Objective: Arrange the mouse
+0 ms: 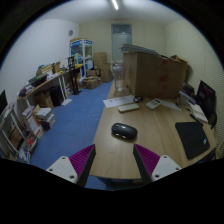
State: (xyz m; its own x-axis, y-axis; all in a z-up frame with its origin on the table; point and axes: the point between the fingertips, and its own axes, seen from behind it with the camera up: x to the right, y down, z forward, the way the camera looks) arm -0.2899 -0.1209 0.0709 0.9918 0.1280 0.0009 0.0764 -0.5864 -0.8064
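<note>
Gripper view looks down along the two fingers of the claw (114,163) into an office room. The fingers stand well apart, so the claw is open and grips nothing; the purple pad on one finger (82,160) and the pad on the other (147,158) face each other across a bare gap.

Beyond the fingertips, on the wooden bench (150,125), lies the black mouse (124,131). It rests on the bench top on its own, apart from both fingers and a little ahead of the gap between them. To one side of the mouse, near the bench's edge, lies a dark flat mouse pad (192,139); the mouse is not on it.

Farther along the bench lie a keyboard (129,107) and some white papers (118,100), and behind them stands a large brown cardboard box (152,74). A dark screen (206,98) stands at the far side of the bench past the mouse pad.

Beside the bench the floor is covered in blue carpet (72,125). Across the carpet stands a low desk (52,88) loaded with clutter, and cardboard boxes (96,78) sit on the floor near the back wall. A strip light (115,5) shines on the ceiling.
</note>
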